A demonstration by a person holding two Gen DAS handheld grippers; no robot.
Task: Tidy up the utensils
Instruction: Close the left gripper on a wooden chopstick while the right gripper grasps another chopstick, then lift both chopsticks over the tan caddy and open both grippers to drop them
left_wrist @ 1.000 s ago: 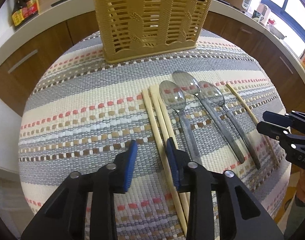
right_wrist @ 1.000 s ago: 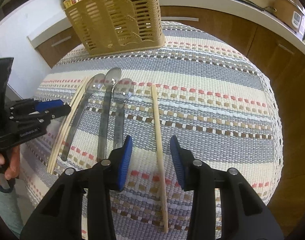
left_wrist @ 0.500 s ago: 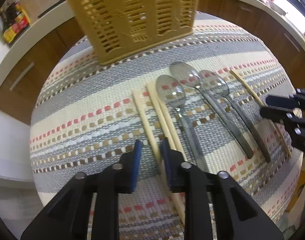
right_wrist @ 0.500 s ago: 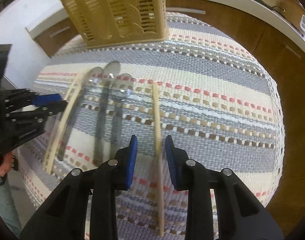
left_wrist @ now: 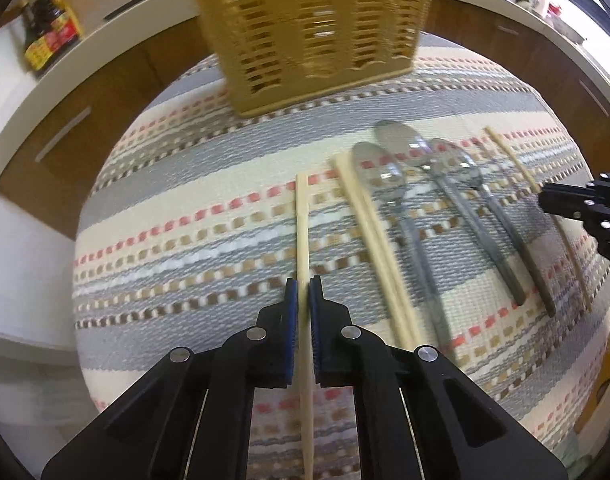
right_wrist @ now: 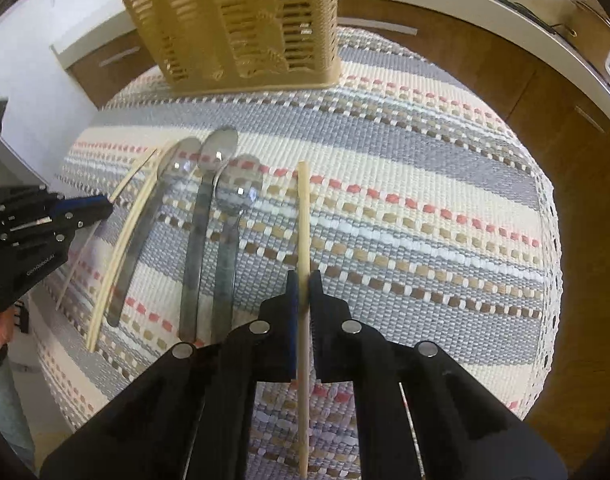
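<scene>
My left gripper point(left_wrist: 303, 294) is shut on a pale wooden chopstick point(left_wrist: 302, 224) at the left of the row. My right gripper point(right_wrist: 303, 286) is shut on another chopstick point(right_wrist: 303, 216) at the right of the row. Two more chopsticks point(left_wrist: 369, 220) lie side by side on the striped woven mat point(left_wrist: 193, 240). Three metal spoons point(left_wrist: 437, 200) lie next to them, bowls toward the tan slotted utensil basket point(left_wrist: 309, 28). The basket point(right_wrist: 241, 28) stands upright at the far edge of the mat. The spoons also show in the right wrist view point(right_wrist: 213, 216).
A white counter rim point(left_wrist: 117, 28) with wooden cabinet fronts curves behind the table. Sauce bottles point(left_wrist: 51, 28) stand on it at the far left. Each gripper shows at the side of the other's view point(right_wrist: 37, 220). A hob and pots sit on the counter.
Both grippers have closed from open onto a chopstick each. The left chopstick has swung away from the other two. Both cameras have moved closer to the mat.
</scene>
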